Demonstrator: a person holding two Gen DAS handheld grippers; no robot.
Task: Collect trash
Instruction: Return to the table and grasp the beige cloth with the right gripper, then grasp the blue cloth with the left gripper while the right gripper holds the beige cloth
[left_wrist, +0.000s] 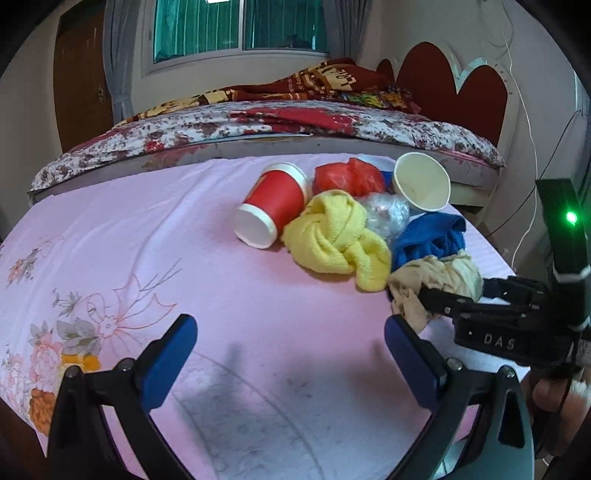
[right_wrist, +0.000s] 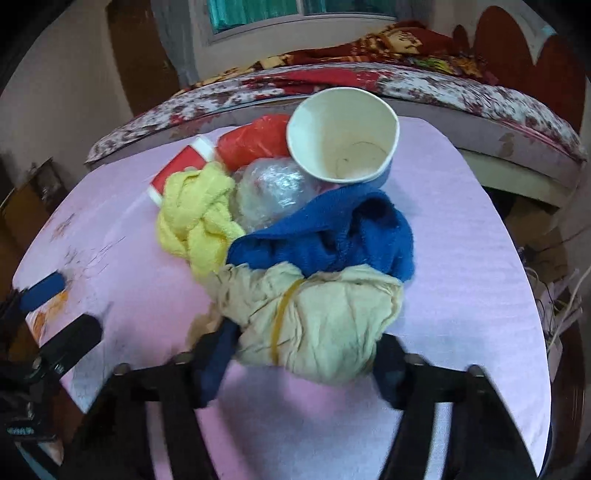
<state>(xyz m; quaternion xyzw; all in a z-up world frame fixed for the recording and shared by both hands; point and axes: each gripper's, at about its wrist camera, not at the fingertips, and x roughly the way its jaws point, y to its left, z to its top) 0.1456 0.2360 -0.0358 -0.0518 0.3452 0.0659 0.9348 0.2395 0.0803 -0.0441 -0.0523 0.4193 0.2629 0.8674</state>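
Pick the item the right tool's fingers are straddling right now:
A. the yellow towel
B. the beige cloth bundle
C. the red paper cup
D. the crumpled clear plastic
B. In the right wrist view, the right tool has its fingers apart on either side of the beige cloth bundle; the red paper cup, yellow towel and crumpled clear plastic lie farther back.

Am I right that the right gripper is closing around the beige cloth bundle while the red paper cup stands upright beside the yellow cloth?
Not quite. The red paper cup lies on its side, its base toward the left wrist camera, as that view shows. The rest holds: the right gripper straddles the beige cloth bundle, and the cup sits beside the yellow cloth.
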